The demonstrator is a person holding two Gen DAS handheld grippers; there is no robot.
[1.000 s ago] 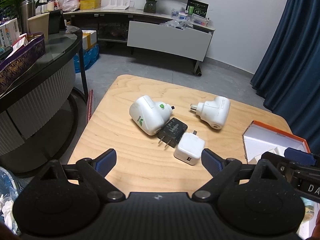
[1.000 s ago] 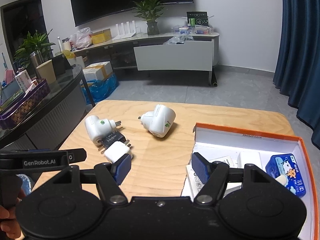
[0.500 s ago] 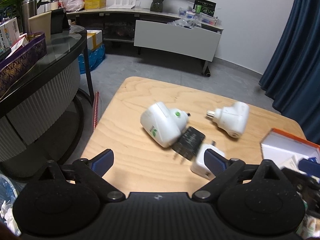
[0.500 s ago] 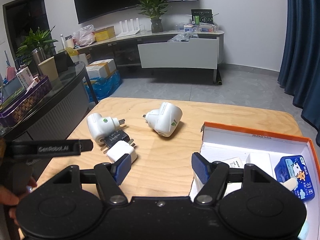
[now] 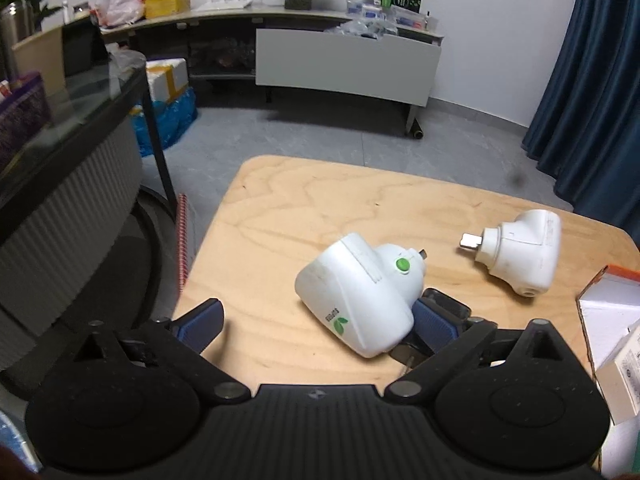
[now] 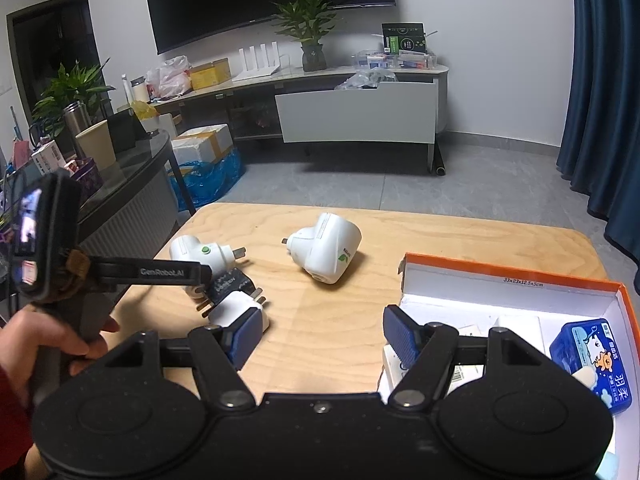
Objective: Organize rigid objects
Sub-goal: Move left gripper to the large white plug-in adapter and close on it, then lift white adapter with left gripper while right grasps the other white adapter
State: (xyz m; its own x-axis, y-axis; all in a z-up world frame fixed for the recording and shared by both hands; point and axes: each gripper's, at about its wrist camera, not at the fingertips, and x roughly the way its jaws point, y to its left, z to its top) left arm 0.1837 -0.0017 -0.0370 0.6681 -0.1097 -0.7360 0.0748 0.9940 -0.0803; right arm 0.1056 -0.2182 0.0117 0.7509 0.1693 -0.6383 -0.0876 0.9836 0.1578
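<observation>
**Left gripper spread wide around a white plug adapter; right gripper open above the surface**

Left wrist view: the left gripper [image 5: 316,322] has just been opening and its jaws stand wide apart. Between them lies a smooth, rounded white plug adapter with a green button [image 5: 360,292] and a green leaf mark; its shell sits just against the blue ribbed right pad [image 5: 434,322], while the left pad [image 5: 200,320] is well clear of it. A flat black charger [image 5: 446,308] peeks from behind the right pad. Ahead and to the right, a second white adapter [image 5: 520,256] lies on its side, metal prong showing. The pale plywood surface [image 5: 320,208] shows wavy grain.

Right wrist view: the right gripper [image 6: 316,332] holds nothing, its blue pads apart over bare wood. Ahead to the left sit the green-button adapter [image 6: 196,250], the black charger [image 6: 230,284] and a glossy white cube charger [image 6: 236,306], touching one another. Straight ahead lies the second adapter [image 6: 328,252]. To the right is an orange-rimmed cardboard box [image 6: 508,274] with a blue packet [image 6: 592,360] inside. A hand [image 6: 52,336] grips the left gripper's handle.
</observation>
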